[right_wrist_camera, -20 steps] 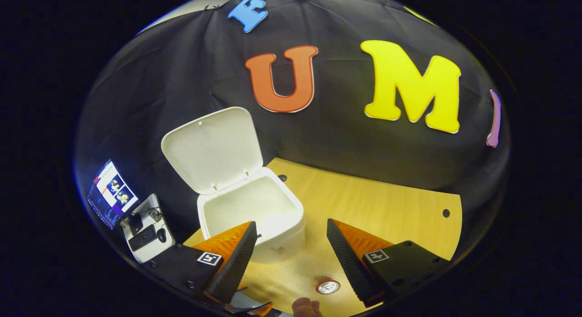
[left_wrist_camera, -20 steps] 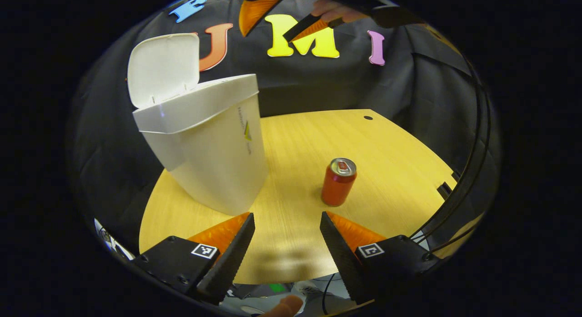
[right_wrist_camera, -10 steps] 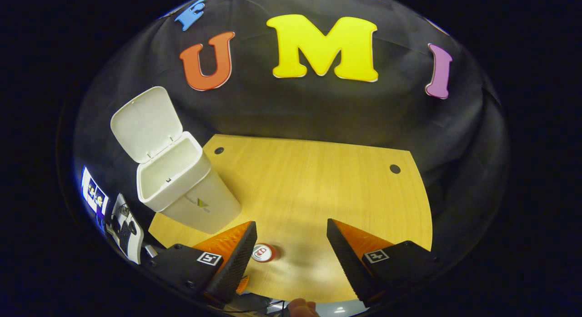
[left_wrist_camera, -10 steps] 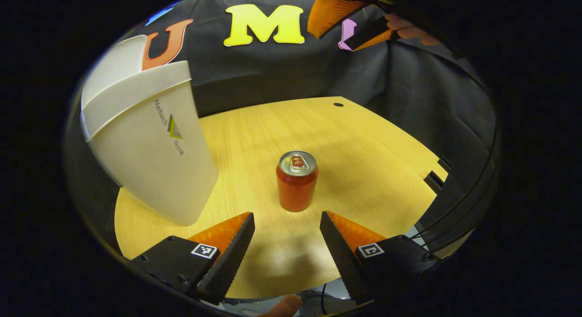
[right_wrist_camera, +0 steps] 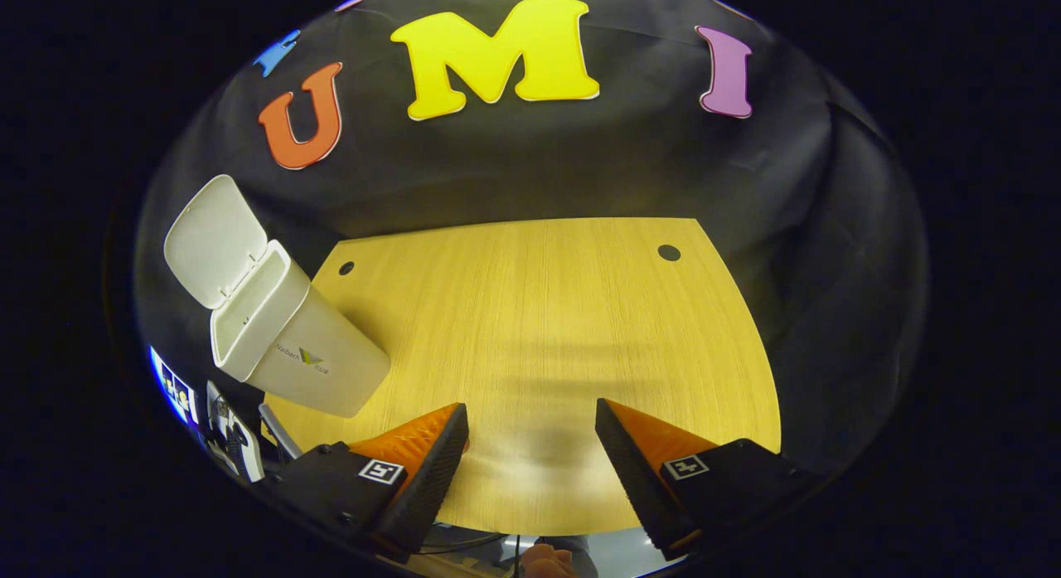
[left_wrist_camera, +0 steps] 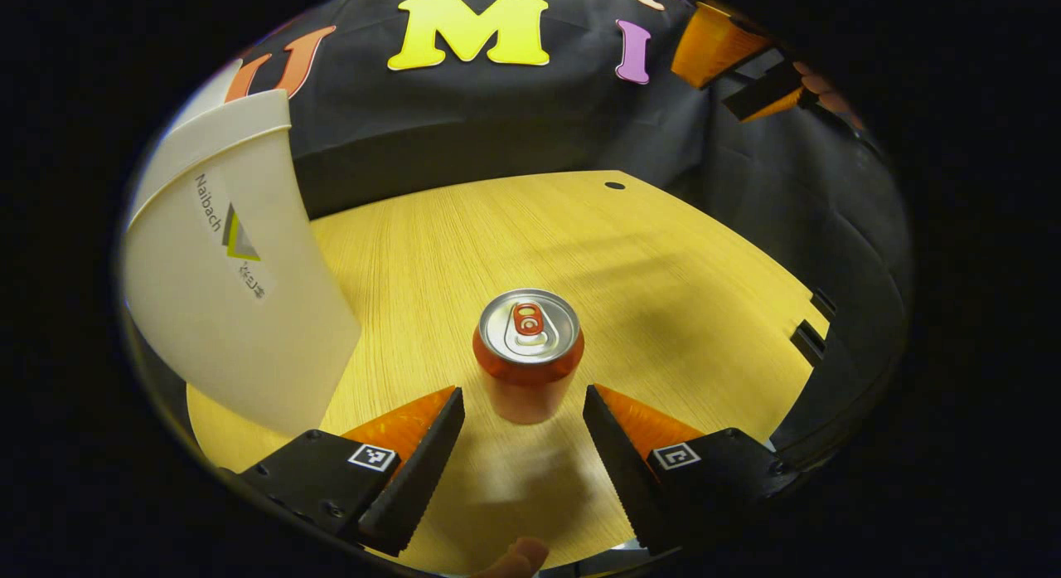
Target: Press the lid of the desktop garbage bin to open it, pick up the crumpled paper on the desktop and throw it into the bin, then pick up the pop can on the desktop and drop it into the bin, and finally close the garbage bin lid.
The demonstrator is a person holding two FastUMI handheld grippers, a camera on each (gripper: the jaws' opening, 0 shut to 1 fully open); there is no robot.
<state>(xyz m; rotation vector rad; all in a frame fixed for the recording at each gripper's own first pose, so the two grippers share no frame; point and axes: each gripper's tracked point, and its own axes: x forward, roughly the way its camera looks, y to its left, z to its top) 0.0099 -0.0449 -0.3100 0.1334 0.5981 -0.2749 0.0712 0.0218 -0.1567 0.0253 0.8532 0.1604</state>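
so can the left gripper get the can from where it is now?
Probably yes. In the left gripper view the left gripper is open, with the upright pop can centred just ahead of its fingers. The tabletop between them is bare, and the garbage bin stands off to one side.

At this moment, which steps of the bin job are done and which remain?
Done: bin lid stands open; no crumpled paper lies on the desktop, so presumably binned. In hand: open left gripper lines up on the upright pop can, not gripping. Left: drop can into the bin, close lid.
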